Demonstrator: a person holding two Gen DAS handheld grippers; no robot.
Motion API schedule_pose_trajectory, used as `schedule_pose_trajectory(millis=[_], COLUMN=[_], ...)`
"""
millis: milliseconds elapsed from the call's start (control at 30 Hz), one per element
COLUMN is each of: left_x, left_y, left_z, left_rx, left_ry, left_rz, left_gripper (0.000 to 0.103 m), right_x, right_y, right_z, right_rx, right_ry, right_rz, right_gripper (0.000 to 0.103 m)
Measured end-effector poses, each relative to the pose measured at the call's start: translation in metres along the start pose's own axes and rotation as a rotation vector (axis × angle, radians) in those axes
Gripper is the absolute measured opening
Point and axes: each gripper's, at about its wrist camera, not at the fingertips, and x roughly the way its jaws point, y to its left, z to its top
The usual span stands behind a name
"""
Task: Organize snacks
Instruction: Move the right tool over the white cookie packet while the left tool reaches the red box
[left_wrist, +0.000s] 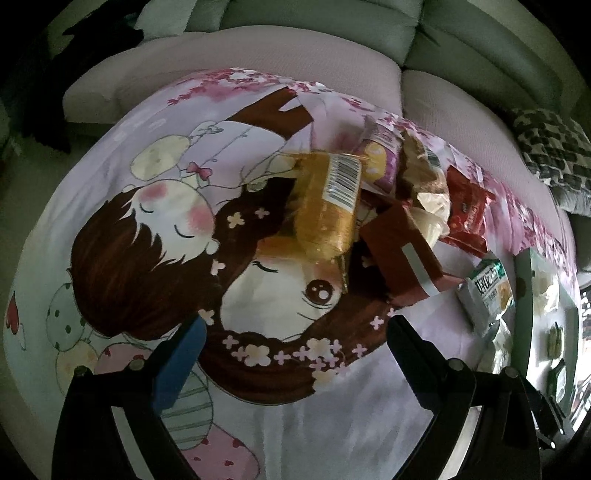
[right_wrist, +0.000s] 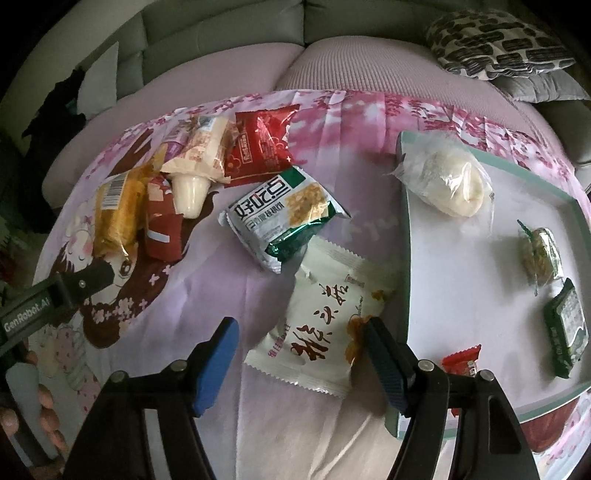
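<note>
Snacks lie on a thin printed cartoon sheet (right_wrist: 207, 266), pink and lilac, spread over a ribbed sofa seat (right_wrist: 236, 74).

Right gripper (right_wrist: 301, 332): jaws apart, black arms with blue ribbed pads; the right pad rests at the edge of a flat white foil packet with brown calligraphy (right_wrist: 317, 325), the left pad stands clear of it, so the packet lies between the jaws, not clamped. Just beyond it lies a white-and-green crinkled biscuit pouch (right_wrist: 284, 218).

Farther left, a loose pile: a glossy red foil bag (right_wrist: 262, 140), a clear-wrapped white cup-shaped snack (right_wrist: 190, 195), a small red carton with a pale band (right_wrist: 162, 232) and a yellow cake in clear film with a barcode (right_wrist: 114, 214).

To the right, a pale rectangular tray with a mint-green rim (right_wrist: 406, 258) holds a round white bun in clear plastic (right_wrist: 450, 184), 2 small green-wrapped pieces (right_wrist: 541, 254) and a red sweet (right_wrist: 461, 360).

Left gripper (left_wrist: 295, 325): jaws wide apart and empty above the sheet, short of the yellow cake. A patterned black-and-white cushion (right_wrist: 495, 40) lies at the sofa back.
</note>
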Motion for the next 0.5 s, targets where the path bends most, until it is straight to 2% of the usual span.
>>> schedule_pose_trajectory(millis=[200,500], left_x=[0.001,0.001], left_y=[0.006,0.002], left_z=[0.001,0.001], left_rx=[-0.024,-0.010], left_ry=[-0.002,0.000], left_rz=[0.001,-0.007], left_gripper=[0.098,0.098], right_x=[-0.002,0.000], right_y=[0.005,-0.007], right_z=[-0.001,0.003], right_rx=[-0.007,0.045], right_ry=[-0.005,-0.008], right_rz=[0.061,0.037], right_gripper=[0.073,0.073])
